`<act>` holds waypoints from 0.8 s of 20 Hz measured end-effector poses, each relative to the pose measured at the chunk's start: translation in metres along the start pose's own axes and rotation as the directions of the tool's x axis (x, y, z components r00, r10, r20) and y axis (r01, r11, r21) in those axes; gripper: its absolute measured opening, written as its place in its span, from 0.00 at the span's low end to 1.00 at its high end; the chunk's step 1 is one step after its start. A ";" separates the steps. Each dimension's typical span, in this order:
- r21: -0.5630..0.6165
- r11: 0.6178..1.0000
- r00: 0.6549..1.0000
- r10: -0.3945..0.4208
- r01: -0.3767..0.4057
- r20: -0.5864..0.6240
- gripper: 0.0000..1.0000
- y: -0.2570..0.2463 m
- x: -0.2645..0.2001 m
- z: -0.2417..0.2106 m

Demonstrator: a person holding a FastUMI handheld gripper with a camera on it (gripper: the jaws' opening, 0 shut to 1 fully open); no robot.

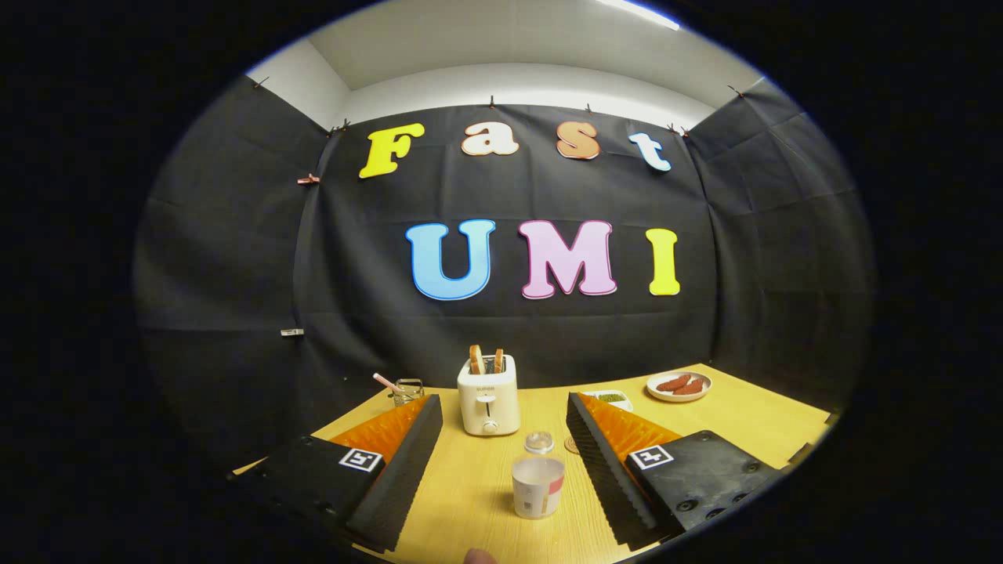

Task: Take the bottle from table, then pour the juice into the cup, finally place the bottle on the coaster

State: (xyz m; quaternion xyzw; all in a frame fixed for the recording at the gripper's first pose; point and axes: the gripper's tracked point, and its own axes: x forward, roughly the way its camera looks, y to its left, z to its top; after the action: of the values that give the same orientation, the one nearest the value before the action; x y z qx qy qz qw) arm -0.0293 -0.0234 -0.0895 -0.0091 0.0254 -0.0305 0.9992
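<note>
Fingers (501, 462) spread apart; cup (537, 486) between; bottle (538, 443) beyond

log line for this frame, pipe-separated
phase: pre-grasp | gripper: open, holding nothing | cup: between fingers | bottle: just behind cup, untouched | coaster: right of bottle | toaster: beyond

my left finger hides most of the glass (408, 390) near the table's (744, 419) far left corner. my right finger covers part of the small dish (612, 399) and most of the coaster (572, 446). the cup (537, 486) hides the bottle's (538, 442) lower part. my fingers (501, 419) stand wide apart, gripping nothing.
</note>
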 end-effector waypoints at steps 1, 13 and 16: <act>0.006 1.000 1.000 -0.018 0.018 -0.006 0.98 -0.007 0.002 -0.012; -0.032 0.998 0.991 -0.063 0.059 -0.117 0.99 -0.027 0.049 -0.147; -0.025 0.998 0.993 -0.065 0.062 -0.103 0.99 -0.032 0.062 -0.159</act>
State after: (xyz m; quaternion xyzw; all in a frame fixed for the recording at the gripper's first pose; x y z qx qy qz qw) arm 0.0228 -0.0620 -0.2511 -0.0193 0.0775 -0.0624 0.9949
